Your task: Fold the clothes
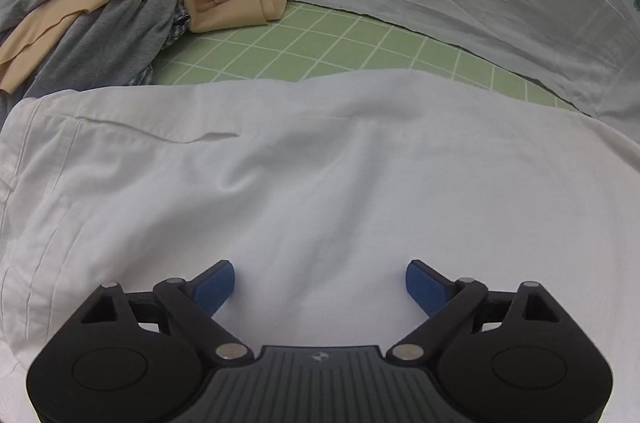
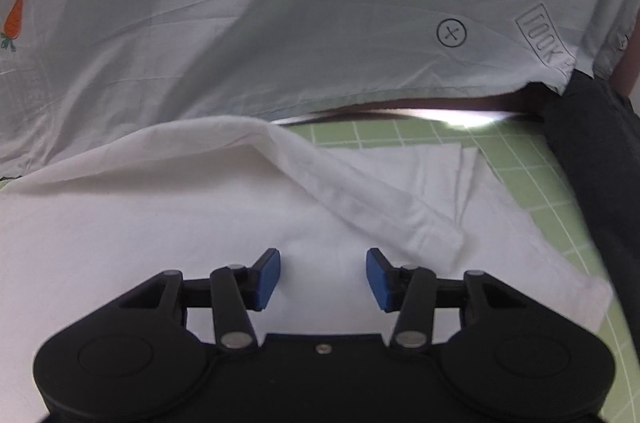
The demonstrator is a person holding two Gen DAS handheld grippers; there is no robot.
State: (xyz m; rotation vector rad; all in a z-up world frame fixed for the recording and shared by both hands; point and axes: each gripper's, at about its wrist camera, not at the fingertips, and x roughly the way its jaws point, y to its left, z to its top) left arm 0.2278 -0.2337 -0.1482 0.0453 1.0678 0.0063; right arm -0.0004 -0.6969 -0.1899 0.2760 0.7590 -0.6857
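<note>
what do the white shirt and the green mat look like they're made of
White shirt: probably thin woven cotton, matte, with soft creases and stitched seams. Green mat: flat, smooth, white printed grid, maybe vinyl or rubber cutting mat; hard to be sure.

Both fisheye views sit just behind their grippers, looking forward and down from close above a white cotton garment (image 1: 320, 183) on a green gridded mat (image 1: 320, 43). The left wrist view faces a heap of grey and tan clothes (image 1: 132, 3); both share the pale printed sheet (image 2: 280, 3) beyond.
</note>
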